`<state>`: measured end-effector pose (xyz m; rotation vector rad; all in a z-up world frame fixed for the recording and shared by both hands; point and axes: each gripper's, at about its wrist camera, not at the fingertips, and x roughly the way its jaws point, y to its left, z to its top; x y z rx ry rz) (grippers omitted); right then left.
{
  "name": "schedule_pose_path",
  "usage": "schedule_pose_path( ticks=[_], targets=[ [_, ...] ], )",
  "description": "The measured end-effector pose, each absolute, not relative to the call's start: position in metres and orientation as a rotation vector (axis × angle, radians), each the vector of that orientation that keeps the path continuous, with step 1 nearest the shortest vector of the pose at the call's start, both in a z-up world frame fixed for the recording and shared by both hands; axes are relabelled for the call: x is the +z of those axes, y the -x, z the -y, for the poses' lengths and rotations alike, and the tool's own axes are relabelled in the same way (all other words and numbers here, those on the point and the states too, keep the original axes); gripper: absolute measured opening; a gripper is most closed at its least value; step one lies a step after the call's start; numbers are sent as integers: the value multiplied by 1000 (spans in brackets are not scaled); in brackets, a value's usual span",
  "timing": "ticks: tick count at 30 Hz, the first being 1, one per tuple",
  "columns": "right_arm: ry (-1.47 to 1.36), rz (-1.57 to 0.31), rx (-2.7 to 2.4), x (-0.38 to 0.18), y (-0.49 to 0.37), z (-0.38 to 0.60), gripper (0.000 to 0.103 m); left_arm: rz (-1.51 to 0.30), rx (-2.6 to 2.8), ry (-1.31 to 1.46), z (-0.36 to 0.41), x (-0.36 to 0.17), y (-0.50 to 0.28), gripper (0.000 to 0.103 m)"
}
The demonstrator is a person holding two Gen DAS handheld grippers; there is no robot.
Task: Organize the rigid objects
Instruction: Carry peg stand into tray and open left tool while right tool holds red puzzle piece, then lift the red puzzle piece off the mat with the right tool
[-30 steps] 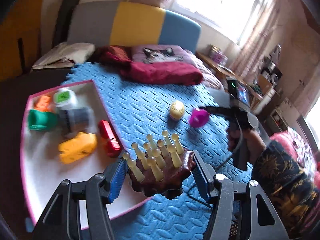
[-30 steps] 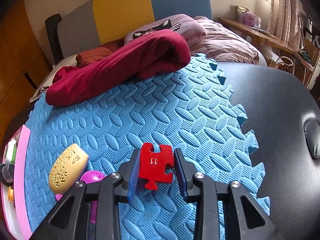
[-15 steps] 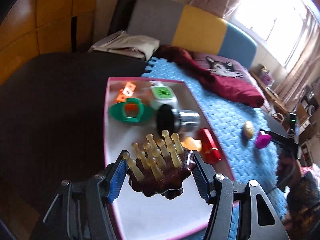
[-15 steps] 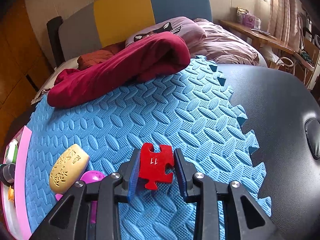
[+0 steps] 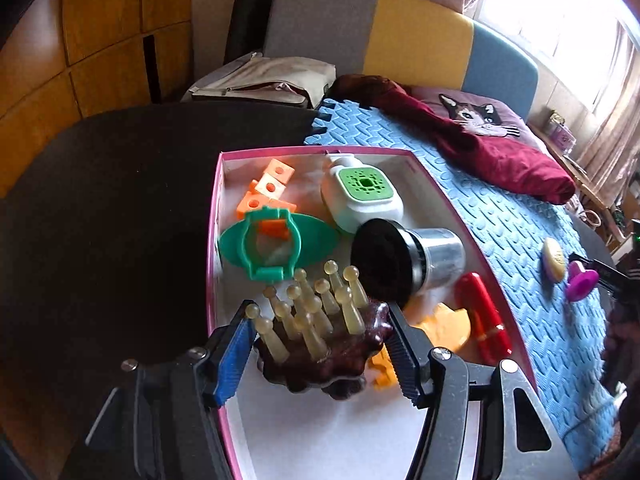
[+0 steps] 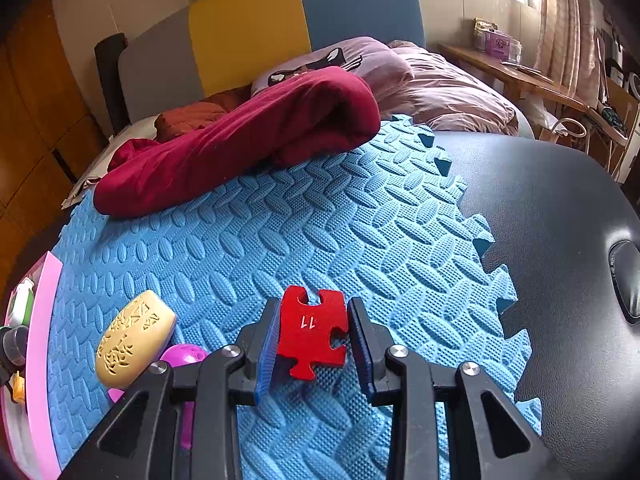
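Observation:
My left gripper (image 5: 320, 340) is shut on a dark brown massage brush (image 5: 320, 344) with pale pegs, held above the near part of the pink-rimmed tray (image 5: 212, 240). The tray holds orange blocks (image 5: 266, 192), a green holder (image 5: 276, 242), a white and green device (image 5: 362, 196), a black and silver cup (image 5: 404, 260), a red piece (image 5: 482, 320) and a yellow piece (image 5: 444, 328). My right gripper (image 6: 314, 336) is shut on a red puzzle piece (image 6: 312, 330) marked 11, just above the blue foam mat (image 6: 320, 220).
A yellow carved oval (image 6: 134, 338) and a magenta toy (image 6: 182, 356) lie on the mat left of my right gripper. A dark red cloth (image 6: 240, 140) lies at the mat's far edge. The black table (image 6: 560, 220) surrounds the mat.
My left gripper has moved with the brush from over the mat to over the tray. My right gripper has barely moved with the puzzle piece.

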<state>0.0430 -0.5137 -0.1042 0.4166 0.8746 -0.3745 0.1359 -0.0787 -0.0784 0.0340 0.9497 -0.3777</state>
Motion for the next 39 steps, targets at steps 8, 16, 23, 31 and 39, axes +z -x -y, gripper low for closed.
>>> schedule_pose_path(
  ticks=[8, 16, 23, 31, 39],
  targets=[
    [-408, -869, -382, -105, -44, 515, 33, -905, -344, -51, 79, -73, -133, 73],
    [-407, -844, -393, -107, -41, 516, 33, -864, -317, -40, 73, -57, -116, 77],
    [-407, -841, -394, -107, -40, 516, 33, -844, -295, -42, 69, -48, -98, 77],
    [-403, -842, -400, -106, -40, 516, 33, -836, -276, -46, 66, -43, -85, 77],
    [-408, -841, -398, -106, -40, 516, 33, -851, -264, -42, 64, -44, -79, 77]
  ],
)
